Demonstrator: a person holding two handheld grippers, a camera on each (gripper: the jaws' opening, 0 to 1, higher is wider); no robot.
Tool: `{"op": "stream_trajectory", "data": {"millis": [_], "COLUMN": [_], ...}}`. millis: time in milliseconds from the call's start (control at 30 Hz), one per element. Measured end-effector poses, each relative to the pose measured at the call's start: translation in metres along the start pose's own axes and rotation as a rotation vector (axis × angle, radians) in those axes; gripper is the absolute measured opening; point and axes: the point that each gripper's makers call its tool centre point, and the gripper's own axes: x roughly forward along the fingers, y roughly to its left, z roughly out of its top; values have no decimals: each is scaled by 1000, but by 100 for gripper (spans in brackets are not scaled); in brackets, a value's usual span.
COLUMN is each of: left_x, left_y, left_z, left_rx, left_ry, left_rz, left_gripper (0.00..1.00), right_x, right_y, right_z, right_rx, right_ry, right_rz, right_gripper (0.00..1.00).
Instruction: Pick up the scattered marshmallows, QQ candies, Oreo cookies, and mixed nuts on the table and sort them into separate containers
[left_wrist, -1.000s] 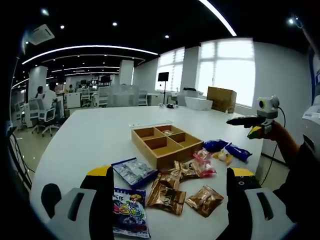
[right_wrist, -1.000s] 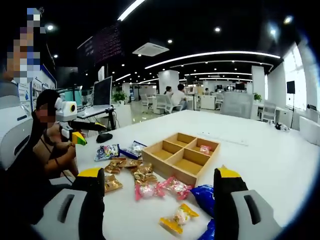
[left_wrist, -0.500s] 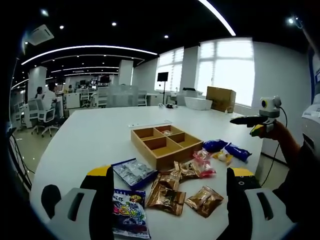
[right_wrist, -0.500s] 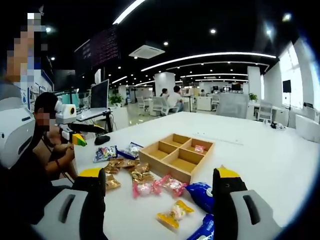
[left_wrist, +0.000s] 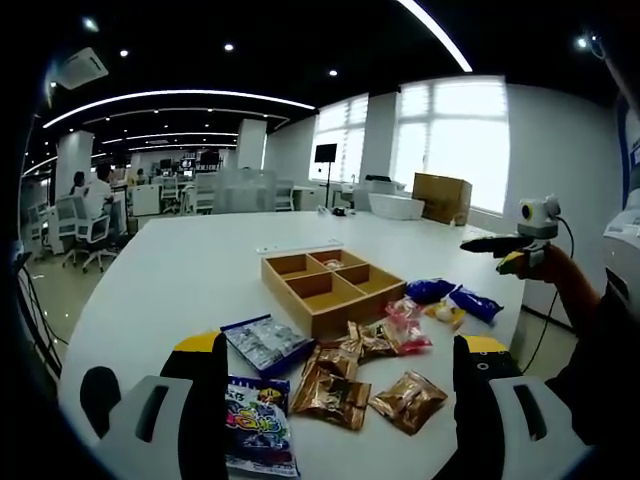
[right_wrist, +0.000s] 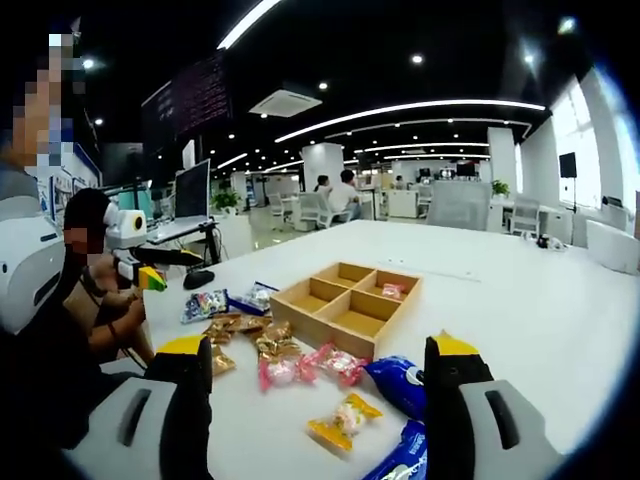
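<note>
A wooden tray (left_wrist: 330, 285) with four compartments stands mid-table, with one pink sweet (right_wrist: 392, 291) in a far compartment. Snack packets lie scattered around its near side. They include gold packets (left_wrist: 330, 390), pink packets (right_wrist: 300, 368), a yellow-wrapped sweet (right_wrist: 345, 418), blue Oreo packets (left_wrist: 432, 290) and a blue QQ candy bag (left_wrist: 255, 425). My left gripper (left_wrist: 340, 345) is open above the gold packets, holding nothing. My right gripper (right_wrist: 318, 348) is open over the pink packets, also holding nothing. Across the table, each gripper appears in the other's view: right gripper (left_wrist: 500, 243), left gripper (right_wrist: 150, 262).
The white table (left_wrist: 190, 280) is wide and bare beyond the tray. A clear-blue packet (left_wrist: 265, 342) lies left of the tray. The person's arm (left_wrist: 580, 300) reaches in at the right edge. Office desks, chairs and seated people fill the room behind.
The right gripper view has drifted a little, so the packets sit slightly lower and further left in it. The left gripper view is almost unchanged. Nothing was picked up.
</note>
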Motion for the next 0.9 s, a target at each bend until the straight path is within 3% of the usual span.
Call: {"op": "stream_trajectory", "data": {"millis": [900], "left_x": [2], "left_y": [0], "left_z": [-4], "left_rx": [-5], "left_ry": [6], "left_rz": [-1], "left_gripper": [97], "right_x": [16], "right_y": [11], "right_z": [-14], "right_rx": [23], "right_ry": [33], "right_rz": [66], "right_gripper": [74]}}
